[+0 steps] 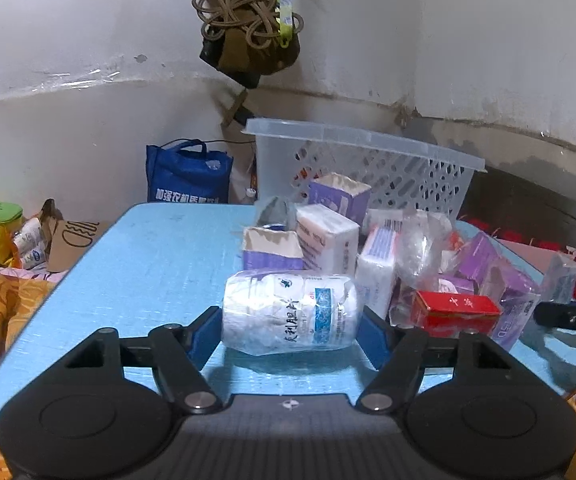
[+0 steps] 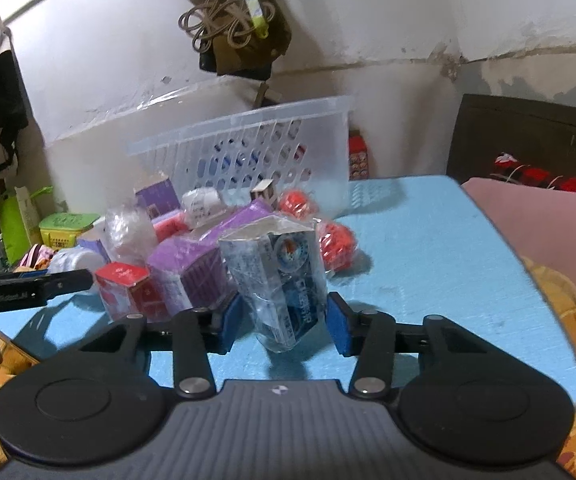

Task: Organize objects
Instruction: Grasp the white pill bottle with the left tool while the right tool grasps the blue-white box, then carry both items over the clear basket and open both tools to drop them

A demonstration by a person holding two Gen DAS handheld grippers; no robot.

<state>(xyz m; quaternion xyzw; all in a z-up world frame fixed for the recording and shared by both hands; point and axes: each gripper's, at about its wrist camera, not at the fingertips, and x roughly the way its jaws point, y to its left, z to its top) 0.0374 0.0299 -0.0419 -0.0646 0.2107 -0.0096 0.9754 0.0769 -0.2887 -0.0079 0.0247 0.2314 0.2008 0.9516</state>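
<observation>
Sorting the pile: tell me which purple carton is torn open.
The purple carton just behind the wrapped white bottle: its ragged top gapes, unlike the others.

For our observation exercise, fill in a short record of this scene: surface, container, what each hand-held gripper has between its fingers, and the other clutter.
surface: blue table
container: clear perforated basket, behind the pile
left hand-held gripper: pads against a white pill bottle lying on its side
right hand-held gripper: around a plastic-wrapped blue-and-white box; contact unclear
clutter: purple boxes, red box

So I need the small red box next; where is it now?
In the left wrist view, the red box sits right of the white bottle on the blue table, in front of the purple boxes.
</observation>
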